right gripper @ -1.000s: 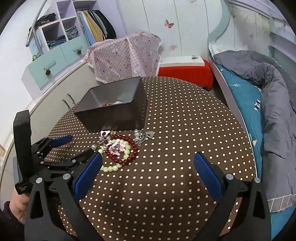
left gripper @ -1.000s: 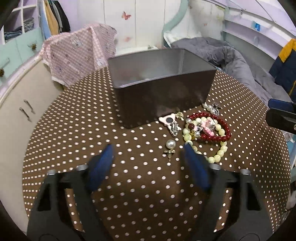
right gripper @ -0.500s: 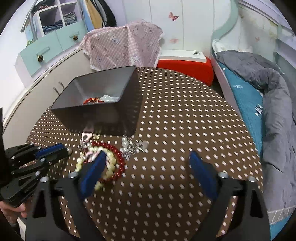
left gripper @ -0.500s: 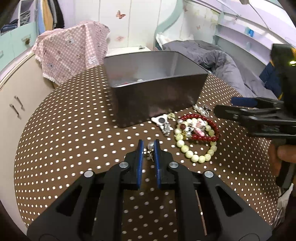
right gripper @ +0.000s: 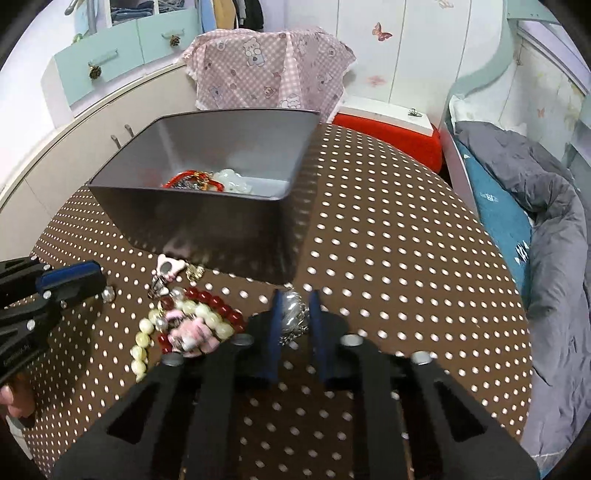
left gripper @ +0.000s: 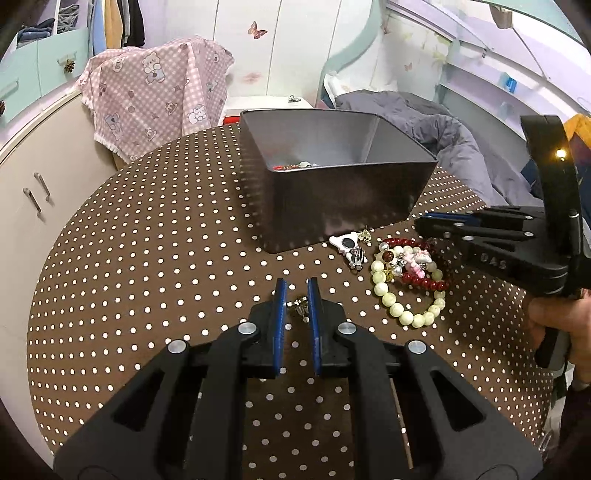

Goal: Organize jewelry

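Home bedroom: bed (right gripper: 546,221) with grey duvet, wardrobe (left gripper: 110,22), drawers (right gripper: 99,70).

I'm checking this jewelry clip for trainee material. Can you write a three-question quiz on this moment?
1. True or false: the dark bin already holds some jewelry.
2. What is between the pads of the left tongs?
A. a small pearl earring
B. the red bead bracelet
C. nothing
3. Fill in: the right tongs are closed on a silvery ____ piece.

Key: 1 true; 2 A; 3 pearl. The right tongs have just been closing, with that piece between the pads.
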{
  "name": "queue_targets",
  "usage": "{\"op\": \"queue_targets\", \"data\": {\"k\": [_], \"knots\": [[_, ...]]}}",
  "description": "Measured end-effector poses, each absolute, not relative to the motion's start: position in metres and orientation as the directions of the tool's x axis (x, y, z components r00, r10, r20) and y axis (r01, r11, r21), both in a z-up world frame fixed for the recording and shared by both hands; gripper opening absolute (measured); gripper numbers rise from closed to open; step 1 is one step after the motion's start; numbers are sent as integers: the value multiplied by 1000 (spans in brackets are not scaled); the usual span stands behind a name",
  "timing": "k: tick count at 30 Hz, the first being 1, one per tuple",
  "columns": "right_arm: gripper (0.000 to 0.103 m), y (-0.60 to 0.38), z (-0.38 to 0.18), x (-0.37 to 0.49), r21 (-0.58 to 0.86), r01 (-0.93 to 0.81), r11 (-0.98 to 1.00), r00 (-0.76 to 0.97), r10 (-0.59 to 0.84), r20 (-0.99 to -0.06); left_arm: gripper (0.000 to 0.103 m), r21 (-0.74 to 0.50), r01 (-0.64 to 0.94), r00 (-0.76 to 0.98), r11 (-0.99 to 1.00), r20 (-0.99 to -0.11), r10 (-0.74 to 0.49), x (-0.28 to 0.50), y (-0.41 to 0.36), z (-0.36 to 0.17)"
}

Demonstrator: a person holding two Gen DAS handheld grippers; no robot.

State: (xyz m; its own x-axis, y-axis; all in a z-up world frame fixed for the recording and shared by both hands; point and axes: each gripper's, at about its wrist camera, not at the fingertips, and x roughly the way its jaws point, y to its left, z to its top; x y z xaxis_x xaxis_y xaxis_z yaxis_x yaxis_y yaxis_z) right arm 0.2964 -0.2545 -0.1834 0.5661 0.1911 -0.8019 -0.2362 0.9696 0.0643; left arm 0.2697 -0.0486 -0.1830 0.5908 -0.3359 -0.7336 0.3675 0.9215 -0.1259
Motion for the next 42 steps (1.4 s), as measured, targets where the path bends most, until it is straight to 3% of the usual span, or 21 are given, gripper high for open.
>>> {"op": "queue_targets", "data": {"k": [11, 24, 29, 36, 37, 39, 41, 42], "knots": [[9, -293, -134, 259, 217, -230, 949, 635, 316, -705, 12, -150, 369, 634, 917, -680, -367, 262, -38, -152], [9, -257, -28, 266, 204, -390, 898, 712, 435, -551, 12, -152, 409, 712, 900, -564, -419, 269, -37, -65], [9, -242, -21, 297, 211, -416, 885, 694, 459, -555, 12, -174, 430, 696, 886, -561, -448, 296, -51, -51], [11, -240, -55, 341, 255, -365, 895, 638, 440, -632, 13, -209, 436, 619, 875, -636, -461, 341, -72, -68], [13, -241, -58, 344, 261, -354, 898, 636, 436, -637, 19, -202, 424, 619, 883, -647, -445, 345, -74, -71], [17, -244, -64, 349, 272, -331, 903, 630, 426, -649, 98, -188, 395, 638, 899, -648, -416, 348, -71, -73], [46, -248, -71, 351, 275, -303, 913, 636, 408, -655, 97, -198, 388, 658, 900, -624, -421, 346, -67, -75], [54, -250, -72, 350, 277, -297, 914, 639, 406, -654, 97, -198, 384, 653, 902, -632, -417, 346, -66, -75]]}}
